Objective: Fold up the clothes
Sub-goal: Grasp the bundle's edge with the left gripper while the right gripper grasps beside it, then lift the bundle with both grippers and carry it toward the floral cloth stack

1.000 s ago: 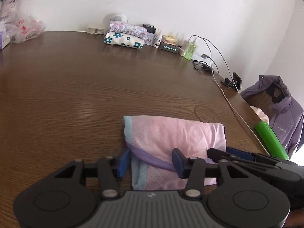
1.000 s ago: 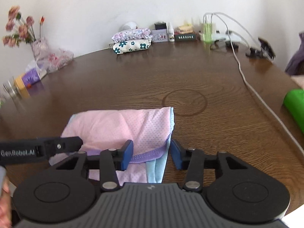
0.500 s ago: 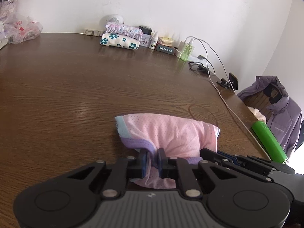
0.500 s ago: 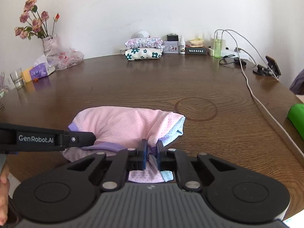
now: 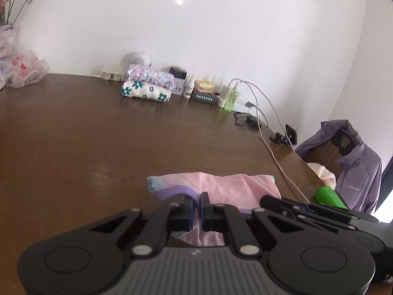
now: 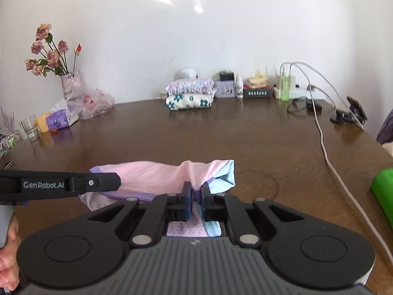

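Both jaws closed since a second ago: left gripper (image 5: 196,207) and right gripper (image 6: 195,202) clamped the pink garment (image 6: 157,175), near edge lifted. Two folded pieces (image 6: 189,97) sat stacked at the far wall; this fold was unfinished.

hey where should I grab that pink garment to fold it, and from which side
Grip the purple-trimmed near hem of the pink garment, one gripper toward each end, coming from the near table edge. That hem is the loose edge facing you, while the far side lies bunched on the table. The left gripper and right gripper are already shut on it there.
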The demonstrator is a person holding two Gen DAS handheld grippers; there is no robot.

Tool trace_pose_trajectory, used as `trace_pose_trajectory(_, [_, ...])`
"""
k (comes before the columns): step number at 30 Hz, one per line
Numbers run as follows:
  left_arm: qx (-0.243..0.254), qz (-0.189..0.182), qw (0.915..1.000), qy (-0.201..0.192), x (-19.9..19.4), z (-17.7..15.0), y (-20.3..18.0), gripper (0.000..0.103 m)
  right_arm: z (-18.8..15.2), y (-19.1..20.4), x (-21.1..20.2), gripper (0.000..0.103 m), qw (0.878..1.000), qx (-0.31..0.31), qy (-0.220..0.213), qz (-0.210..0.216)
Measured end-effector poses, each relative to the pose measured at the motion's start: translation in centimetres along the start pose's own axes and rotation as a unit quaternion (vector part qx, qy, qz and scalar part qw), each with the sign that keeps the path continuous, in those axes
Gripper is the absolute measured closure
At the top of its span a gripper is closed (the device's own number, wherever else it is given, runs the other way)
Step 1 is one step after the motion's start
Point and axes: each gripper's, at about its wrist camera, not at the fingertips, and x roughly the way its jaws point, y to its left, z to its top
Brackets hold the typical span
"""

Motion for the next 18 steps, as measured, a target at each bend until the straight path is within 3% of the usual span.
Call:
trace_pose_trajectory(6, [-0.007,-0.011,0.9997,-0.021,1.5,3.8,1.5,0.099,3.9,-0.1,1.8,0.097,0.999,-0.018,-0.031,0.014])
trace_pose_trajectory(8, [-0.020,-0.016,0.9995,-0.015,2.9,5.0,2.4,0.099,4.8,-0.6,3.7,0.097,1.000,-0.007,-0.024,0.019])
trace_pose_trajectory(11, [-0.018,-0.003,0.9998,-0.001,5.4,5.7,3.4,0.099,5.6,-1.7,7.2,0.097,1.000,0.004,0.006,0.021])
trace_pose_trajectory(15, [-0.013,0.019,0.9987,0.046,8.3,3.4,4.2,0.098,4.2,-2.0,10.7,0.097,0.998,0.009,0.061,0.014])
trace_pose_trajectory(16, [-0.011,0.023,0.9982,0.054,8.5,2.6,4.4,0.096,3.7,-1.8,11.0,0.096,0.997,0.004,0.072,0.010])
trace_pose_trajectory(18, [-0.025,0.030,0.9982,0.045,7.8,1.6,4.7,0.080,2.8,-1.7,11.1,0.092,0.996,0.009,0.088,0.004])
